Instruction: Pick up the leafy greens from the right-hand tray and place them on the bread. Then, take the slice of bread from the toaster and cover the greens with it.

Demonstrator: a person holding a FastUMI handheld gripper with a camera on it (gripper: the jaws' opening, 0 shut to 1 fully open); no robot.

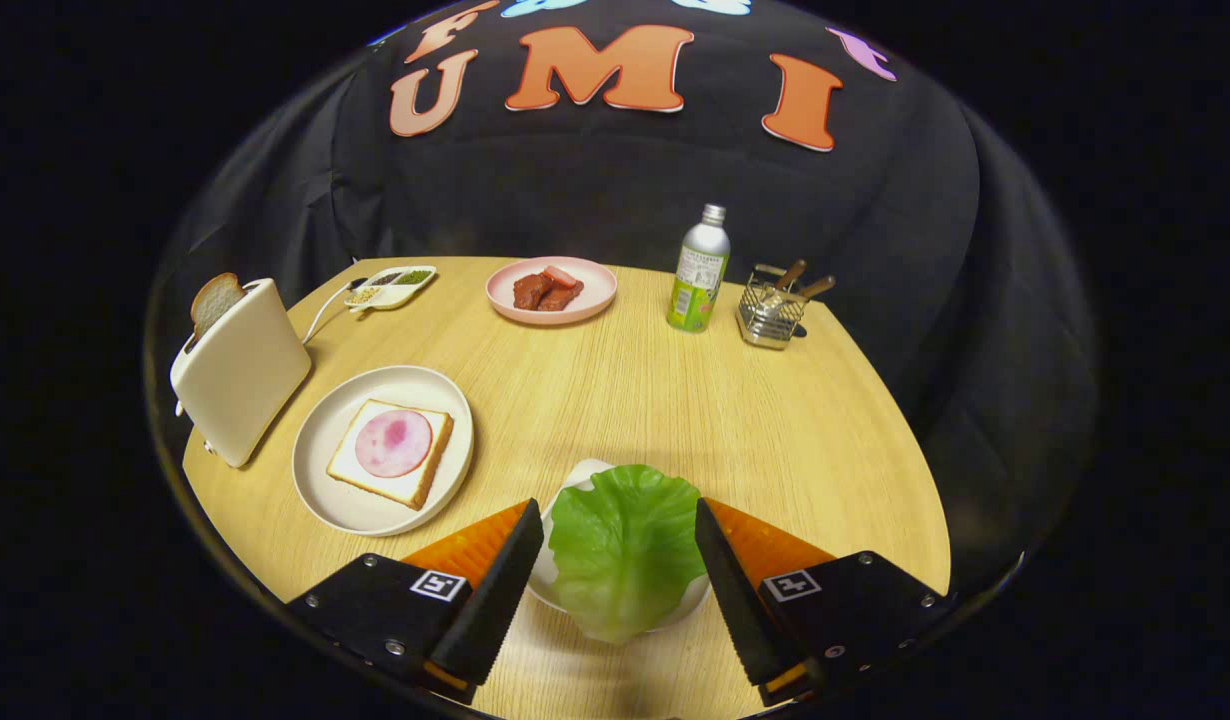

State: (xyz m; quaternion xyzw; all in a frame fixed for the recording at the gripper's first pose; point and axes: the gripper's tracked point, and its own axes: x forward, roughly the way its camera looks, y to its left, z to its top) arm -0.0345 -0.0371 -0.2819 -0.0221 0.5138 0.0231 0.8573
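A green leafy lettuce leaf (623, 545) lies on a small white tray (581, 478) on the wooden table, right between my fingers. My gripper (616, 506) is open, one finger on each side of the leaf; the left finger (505, 580) stands a little apart from it and the right finger (725, 580) is at its edge. To the left, beyond the fingers, a slice of bread topped with a round pink ham slice (392, 443) rests on a white plate (320, 470). Further left stands a white toaster (243, 375) with a bread slice (215, 300) sticking out of its top.
At the table's back sit a pink plate of red meat pieces (552, 290), a green-and-silver bottle (699, 275), a wire holder with wooden-handled utensils (772, 312) and a divided seasoning tray (390, 287). A white cable runs from behind the toaster.
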